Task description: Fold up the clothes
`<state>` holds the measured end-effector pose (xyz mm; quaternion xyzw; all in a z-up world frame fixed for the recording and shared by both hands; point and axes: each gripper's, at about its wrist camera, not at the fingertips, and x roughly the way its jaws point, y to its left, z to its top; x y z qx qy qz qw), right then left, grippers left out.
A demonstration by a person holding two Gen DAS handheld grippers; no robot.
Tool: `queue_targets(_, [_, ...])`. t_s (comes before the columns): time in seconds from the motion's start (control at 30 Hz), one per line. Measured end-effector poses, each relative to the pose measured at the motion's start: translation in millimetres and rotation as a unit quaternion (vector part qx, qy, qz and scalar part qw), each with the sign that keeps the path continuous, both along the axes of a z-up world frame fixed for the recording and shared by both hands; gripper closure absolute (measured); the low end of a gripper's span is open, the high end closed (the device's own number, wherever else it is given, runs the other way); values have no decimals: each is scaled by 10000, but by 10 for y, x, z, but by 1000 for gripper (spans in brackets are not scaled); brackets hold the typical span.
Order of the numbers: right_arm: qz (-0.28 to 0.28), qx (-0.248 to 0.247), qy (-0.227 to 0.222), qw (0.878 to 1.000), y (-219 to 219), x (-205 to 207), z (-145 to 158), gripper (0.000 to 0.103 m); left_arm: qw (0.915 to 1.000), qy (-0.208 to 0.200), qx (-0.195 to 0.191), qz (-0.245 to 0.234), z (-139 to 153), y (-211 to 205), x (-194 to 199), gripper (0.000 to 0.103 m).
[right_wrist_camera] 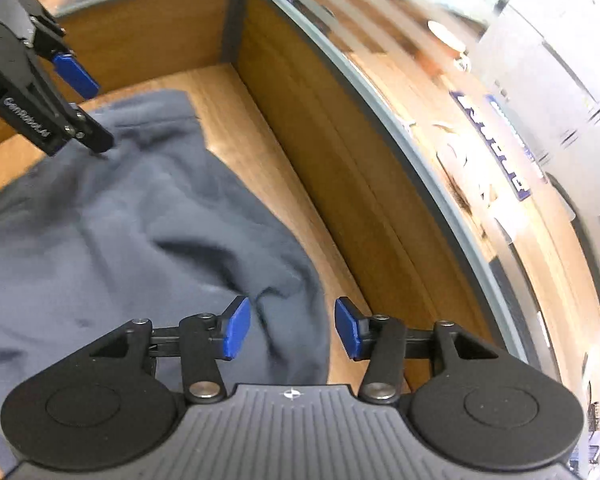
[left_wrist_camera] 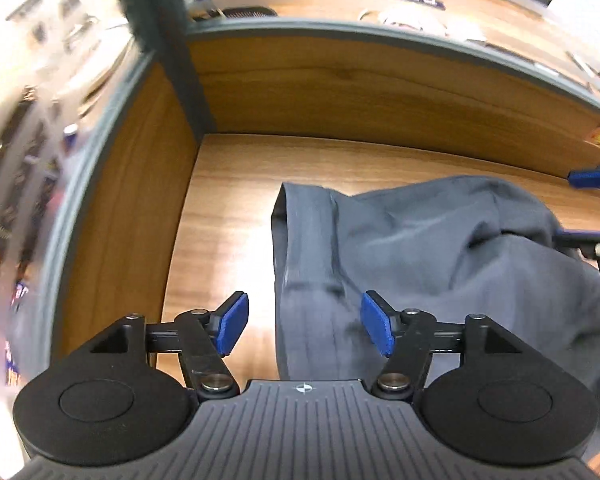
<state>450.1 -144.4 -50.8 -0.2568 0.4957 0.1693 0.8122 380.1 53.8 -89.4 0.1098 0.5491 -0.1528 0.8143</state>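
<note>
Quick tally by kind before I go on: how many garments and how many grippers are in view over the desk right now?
Grey garment: 1, lying rumpled on the wooden desk
Grippers: 2, left gripper and right gripper, both with blue pads apart and no cloth pinched
Total: 3

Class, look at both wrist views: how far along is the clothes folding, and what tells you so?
Done: the grey garment lies doubled over on the desk, one fold edge at its left. In hand: nothing; the left gripper and right gripper are open above the cloth, pads clear of it. Left: it is bunched and wrinkled, so smoothing and further folds seem needed.
</note>
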Motion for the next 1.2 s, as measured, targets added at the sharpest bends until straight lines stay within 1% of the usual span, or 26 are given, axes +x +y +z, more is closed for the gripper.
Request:
queue_targets(0.1, [168,88,45,9998,97,-370,182,49,9999,-17,-104,12,100,83,-308,37])
queue_targets(0.17, [294,129,98,9994,185,-627,237,49,9998,10,-180,30,126,123,-462,37])
queue_targets(0.27, [432,174,185,9987,357,-929,250,49,9995,27,-294,97,149,188,-760,37])
queue_targets(0.43, [598,289,317,9973,664,-1256,183,49,9982,75,-526,260,128,305,-1265,37])
queue_targets(0.57, [668,403,418,9961,869,-1490,155,49,9983,90,-488,321,76,370,-1629,37])
queue_targets(0.77, [794,397,510,9947,1175,-1703,13,49,9962,192,-586,613,-20,550,-2027,37])
queue_targets(0.9, [816,515,516,9940,1347,-1761,-22,49,9966,236,-404,671,-68,645,-2239,37])
queue_targets(0.93, [815,546,515,9938,1378,-1766,-24,49,9967,236,-365,691,-76,676,-2294,37])
queue_targets(1.07, [834,635,468,9934,1551,-1738,-30,49,9954,297,-403,816,-101,793,-2428,37])
queue_targets(1.2, [930,509,460,9933,1720,-1643,-121,47,9938,369,-443,954,-134,884,-2539,37])
